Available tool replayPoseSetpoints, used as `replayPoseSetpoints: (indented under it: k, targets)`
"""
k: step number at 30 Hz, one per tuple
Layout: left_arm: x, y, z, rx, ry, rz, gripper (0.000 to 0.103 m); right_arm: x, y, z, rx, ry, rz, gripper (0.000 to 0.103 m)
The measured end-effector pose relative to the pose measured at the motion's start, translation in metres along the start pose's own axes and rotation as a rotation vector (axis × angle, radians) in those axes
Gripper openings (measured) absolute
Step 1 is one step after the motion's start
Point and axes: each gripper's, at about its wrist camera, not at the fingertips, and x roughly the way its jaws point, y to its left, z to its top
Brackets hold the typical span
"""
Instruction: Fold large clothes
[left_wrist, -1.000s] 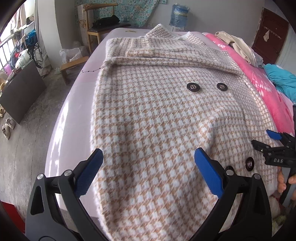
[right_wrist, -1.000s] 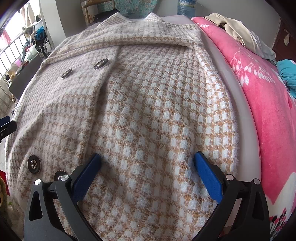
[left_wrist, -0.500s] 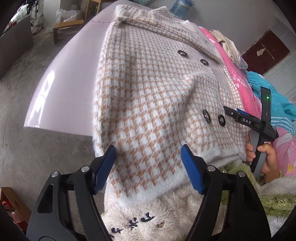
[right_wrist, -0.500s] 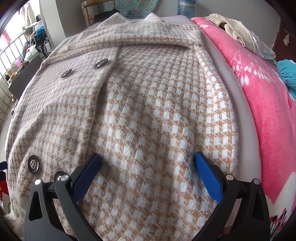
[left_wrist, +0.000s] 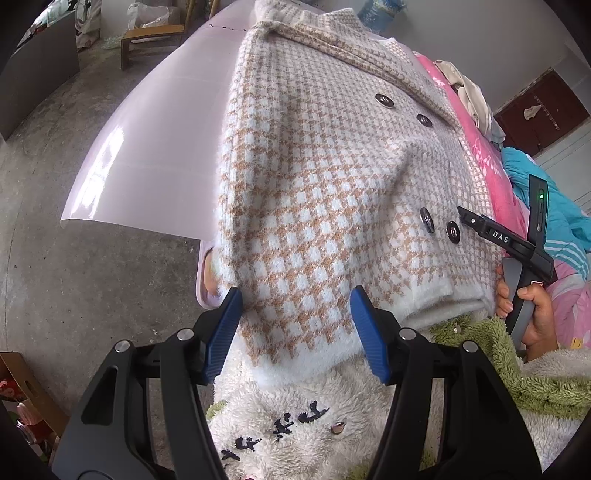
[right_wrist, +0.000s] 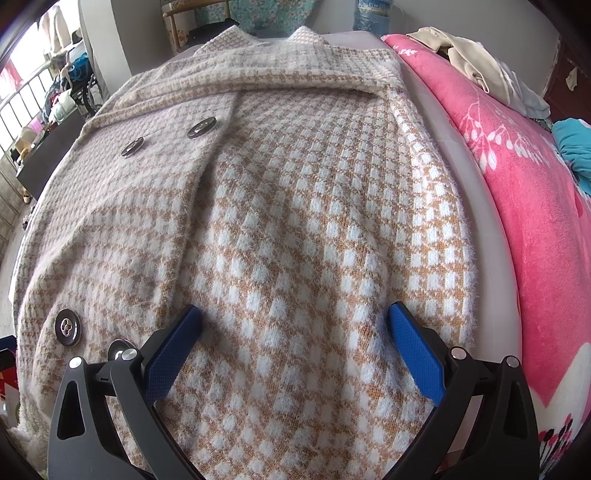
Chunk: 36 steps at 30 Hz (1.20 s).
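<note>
A fluffy beige-and-white houndstooth coat (left_wrist: 314, 177) with dark metal buttons lies spread on a pale lilac board (left_wrist: 159, 122), collar at the far end. My left gripper (left_wrist: 295, 306) is at the coat's near left hem corner, which hangs over the board's edge. Its jaws are closing, with the hem between the blue pads and not visibly pinched. My right gripper (right_wrist: 295, 332) stands open over the coat's (right_wrist: 295, 221) near right part, pads wide apart on the fabric. In the left wrist view the right gripper (left_wrist: 461, 212) reaches over the lower buttons, held by a hand (left_wrist: 532, 314).
A pink flowered blanket (right_wrist: 517, 184) borders the board on the right, with cream clothes (right_wrist: 465, 48) and a teal garment (left_wrist: 554, 206) on it. The person's white and green fleece (left_wrist: 314, 406) is just below the hem. Concrete floor (left_wrist: 74, 295) and a cardboard box (left_wrist: 22, 384) lie left.
My left gripper drew back and down from over the coat to its near left hem, rolling a little, and its jaws narrowed. The right gripper stayed in place.
</note>
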Motion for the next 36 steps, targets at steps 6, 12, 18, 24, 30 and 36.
replayPoseSetpoints:
  k: [6,12,18,24,30,36]
  targets:
    - [0.007,0.021,-0.001,-0.096,-0.003,0.008,0.058,0.0,0.0,0.0,-0.001,-0.004,0.001,0.097]
    - [0.024,0.031,-0.002,-0.173,0.038,-0.088,0.057,-0.001,0.002,0.0,-0.002,-0.007,0.002,0.097]
    - [0.018,0.02,-0.005,-0.136,0.026,-0.129,0.043,-0.006,0.001,0.005,-0.042,0.022,0.016,0.097]
    - [-0.003,0.009,-0.003,-0.064,-0.021,-0.143,0.028,-0.055,-0.017,0.001,-0.047,-0.063,0.062,0.097]
    - [-0.016,-0.012,-0.003,0.04,-0.069,-0.141,0.026,-0.089,-0.047,-0.025,0.023,0.006,0.104,0.087]
    - [-0.013,-0.02,-0.003,0.084,-0.07,-0.13,0.026,-0.079,-0.073,-0.072,0.197,0.147,0.186,0.072]
